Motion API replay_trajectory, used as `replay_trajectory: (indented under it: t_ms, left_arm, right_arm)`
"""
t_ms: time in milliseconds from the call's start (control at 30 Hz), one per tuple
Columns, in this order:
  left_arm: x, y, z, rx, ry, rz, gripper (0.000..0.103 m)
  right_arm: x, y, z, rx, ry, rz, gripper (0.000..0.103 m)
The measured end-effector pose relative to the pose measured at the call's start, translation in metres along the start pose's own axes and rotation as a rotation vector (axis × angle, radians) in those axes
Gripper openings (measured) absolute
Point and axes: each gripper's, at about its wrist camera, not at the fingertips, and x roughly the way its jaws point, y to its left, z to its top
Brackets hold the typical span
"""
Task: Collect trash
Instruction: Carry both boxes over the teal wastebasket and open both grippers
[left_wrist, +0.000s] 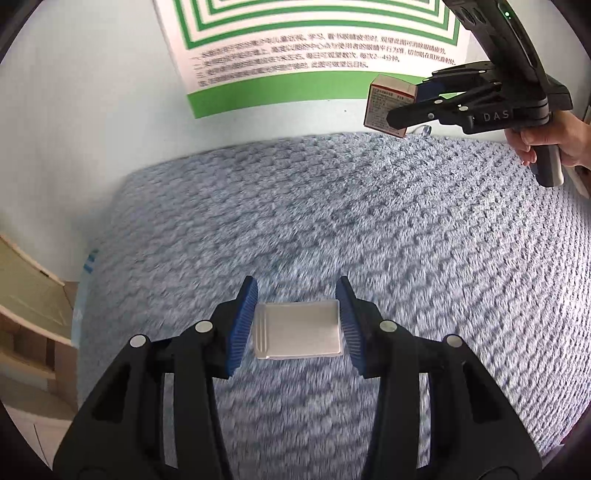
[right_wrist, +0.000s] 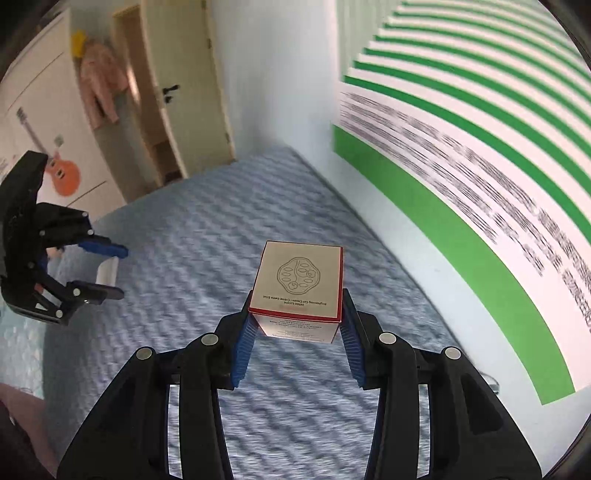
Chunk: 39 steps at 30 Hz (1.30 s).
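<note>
My left gripper (left_wrist: 297, 306) is shut on a small flat silver-white packet (left_wrist: 299, 332), which its blue pads hold by the two short sides above the bed. In the right wrist view the same gripper (right_wrist: 123, 272) shows at the left with the white packet (right_wrist: 107, 271) between its fingers. My right gripper (right_wrist: 298, 306) is shut on a beige carton with red trim (right_wrist: 299, 280), printed top facing the camera. The left wrist view shows this right gripper (left_wrist: 400, 107) at upper right, with the carton (left_wrist: 384, 103) in it and a hand (left_wrist: 554, 136) on its handle.
A blue-grey textured blanket (left_wrist: 332, 221) covers the bed below both grippers. A green-striped poster (right_wrist: 461, 166) hangs on the wall beside the bed. A cream door (right_wrist: 184, 81), a wardrobe with a guitar sticker (right_wrist: 62, 173) and pink clothing (right_wrist: 99, 85) stand beyond. Wooden furniture (left_wrist: 33, 306) is at the left.
</note>
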Motion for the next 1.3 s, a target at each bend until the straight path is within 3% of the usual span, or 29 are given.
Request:
replay_trajectory:
  t_ms: [233,500,967,1300]
  left_arm:
    - [-0.054,0.017,-0.053,-0.096,-0.003,0.095,0.042]
    - [-0.112,0.056,-0.137,-0.237,0.029,0.202,0.042]
    - [-0.207,0.140,-0.308,-0.469,0.073,0.350,0.042]
    - [-0.267,0.179,-0.437,-0.622,0.108,0.428,0.042]
  right_arm:
    - [0.007,0.077,0.022,-0.115,-0.014,0.119,0.043]
    - [0.039,0.195,0.048,-0.264,0.007,0.282,0.043]
    - [0.090,0.425,0.084,-0.488,0.053,0.504,0.043]
    - [0.119,0.577,0.086,-0.623,0.094,0.636,0.043]
